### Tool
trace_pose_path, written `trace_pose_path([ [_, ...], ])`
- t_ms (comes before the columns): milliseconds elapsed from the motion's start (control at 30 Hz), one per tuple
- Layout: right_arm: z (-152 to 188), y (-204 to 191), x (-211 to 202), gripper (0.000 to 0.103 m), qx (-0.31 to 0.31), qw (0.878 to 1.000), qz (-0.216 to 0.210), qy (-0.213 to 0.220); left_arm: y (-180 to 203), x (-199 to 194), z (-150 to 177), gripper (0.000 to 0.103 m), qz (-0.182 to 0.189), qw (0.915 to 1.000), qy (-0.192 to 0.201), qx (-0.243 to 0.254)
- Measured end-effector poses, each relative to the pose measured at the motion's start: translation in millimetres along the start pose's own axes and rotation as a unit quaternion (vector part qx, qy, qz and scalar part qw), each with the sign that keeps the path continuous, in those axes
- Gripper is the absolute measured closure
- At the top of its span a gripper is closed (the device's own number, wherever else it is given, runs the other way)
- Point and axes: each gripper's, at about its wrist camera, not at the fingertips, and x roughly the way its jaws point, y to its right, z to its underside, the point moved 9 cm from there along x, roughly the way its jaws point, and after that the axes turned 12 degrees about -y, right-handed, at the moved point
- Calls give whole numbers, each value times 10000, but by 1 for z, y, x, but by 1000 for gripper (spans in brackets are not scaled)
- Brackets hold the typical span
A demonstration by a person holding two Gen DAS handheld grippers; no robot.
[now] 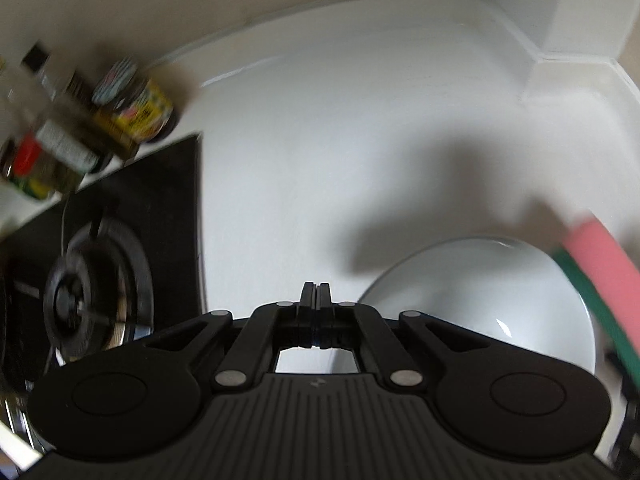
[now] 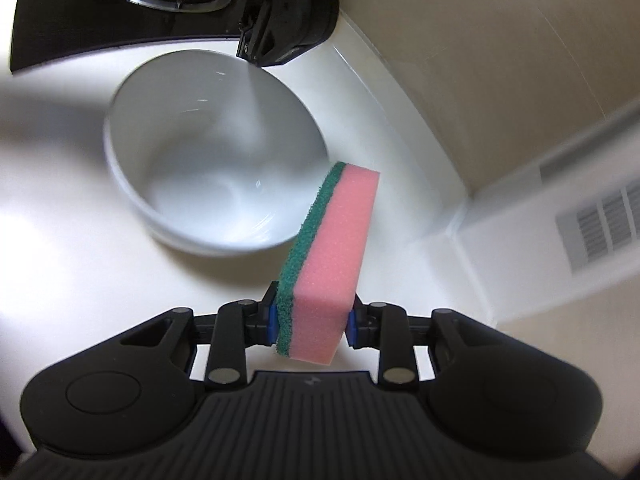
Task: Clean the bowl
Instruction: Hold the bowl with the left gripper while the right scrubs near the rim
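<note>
The right tongs [image 2: 311, 322] clamp the pink-green sponge [image 2: 330, 256], its long axis aimed at twelve o'clock; the white bowl [image 2: 216, 152] sits on the bench [image 2: 80, 280] toward eleven. The left tongs [image 1: 316, 294] are together at the bowl's far rim.

White kitchen counter beside a black hob

Counter [image 1: 320, 140] meets cream wall [image 1: 160, 8]; gas burner [image 1: 92, 300] at left; blurred jars [image 1: 132, 108], perhaps condiments, behind.
</note>
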Motion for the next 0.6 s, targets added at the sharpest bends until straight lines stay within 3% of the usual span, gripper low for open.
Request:
trace_pose_path([
  [133,18,-14,-15,77,705,9972,-235,-50,-1,3,11,103,42,9998,-117,-145],
  [400,44,-30,-44,77,2011,9749,-949,-75,-2,4,24,103,493,9982,-318,-149],
  [500,57,-29,-40,77,2351,9648,-1175,-15,-5,1,30,103,674,9970,-387,-52],
  [600,38,-6,-13,77,2336,9659,-1119,35,-8,-3,35,103,848,9955,-429,-3],
])
